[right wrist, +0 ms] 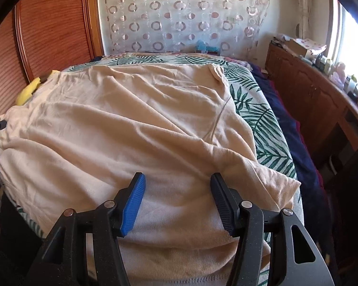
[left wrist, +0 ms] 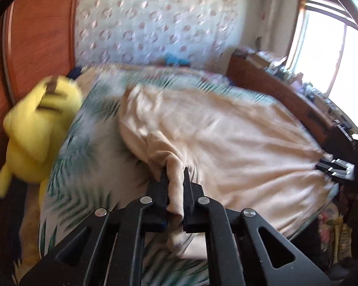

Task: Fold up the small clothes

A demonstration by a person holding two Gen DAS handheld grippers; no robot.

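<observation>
- Left gripper (left wrist: 175,181): jaws pinched tight, cloth (left wrist: 176,190) bunched between the fingers, pointing forward and low.
- Right gripper (right wrist: 177,190): jaws spread wide, fingers (right wrist: 133,202) resting on the cloth, nothing clamped.

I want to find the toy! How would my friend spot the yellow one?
Find the bed with the green leaf-print sheet. Go to its side by the wooden panel, beside the peach shirt that the left gripper pinches. There sits the yellow plush toy, the only bright yellow, stuffed thing around.
</observation>
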